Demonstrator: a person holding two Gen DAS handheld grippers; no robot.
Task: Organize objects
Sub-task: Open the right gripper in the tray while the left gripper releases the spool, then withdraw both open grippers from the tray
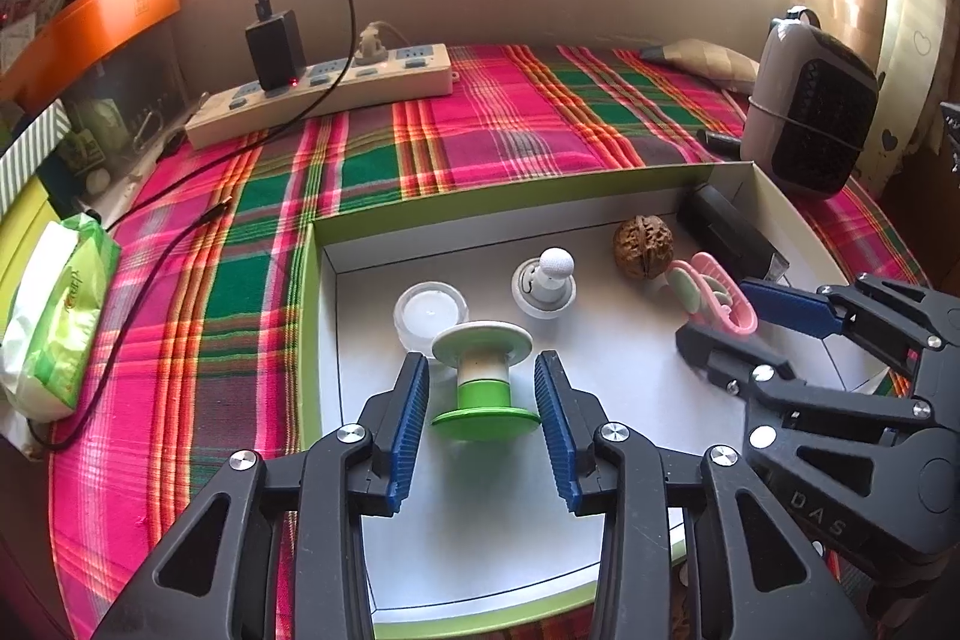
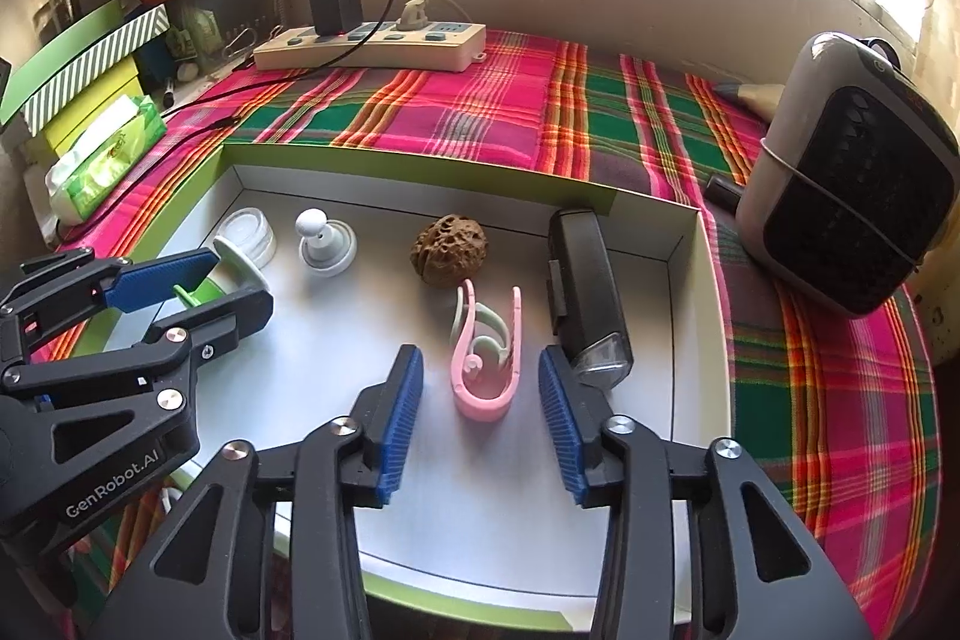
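Tray: your shallow white tray with lime-green walls (image 1: 312, 280) sits on the pink-and-green plaid cloth (image 1: 480, 130); 6 items lie inside it.
Left gripper: your left gripper (image 1: 482, 421) is released — blue pads stand on either side of the green-and-white spool (image 1: 483, 376) with a gap on both sides, not pressing it.
Spool: upright near the tray's left wall, green flange down, pale flange up, just in front of the clear round jar (image 1: 429, 311).
Right gripper: your right gripper (image 2: 480, 409) is also released; the pink-and-mint clip (image 2: 487, 358) lies flat between the pads, clear of both.
Clip: on the tray floor, its closed pink end toward you, open ends pointing at the walnut (image 2: 449, 250).
Walnut: mid-tray toward the far wall, apart from the clip.
White knob piece: a ball-topped white knob on a round base (image 2: 326, 244) stands between jar and walnut.
Black device: a long black case with a clear end (image 2: 585, 295) lies along the right side of the tray — its clear end is close beside your right gripper's right pad; contact cannot be told.
Beyond the tray: cream power strip (image 1: 324, 91) with a black charger (image 1: 275, 47) plugged in, at the far left of the cloth.
Right of tray: grey-and-black fan heater (image 2: 852, 184), standing on the cloth.
Left edge: green tissue pack (image 1: 54, 322), off the cloth's side.
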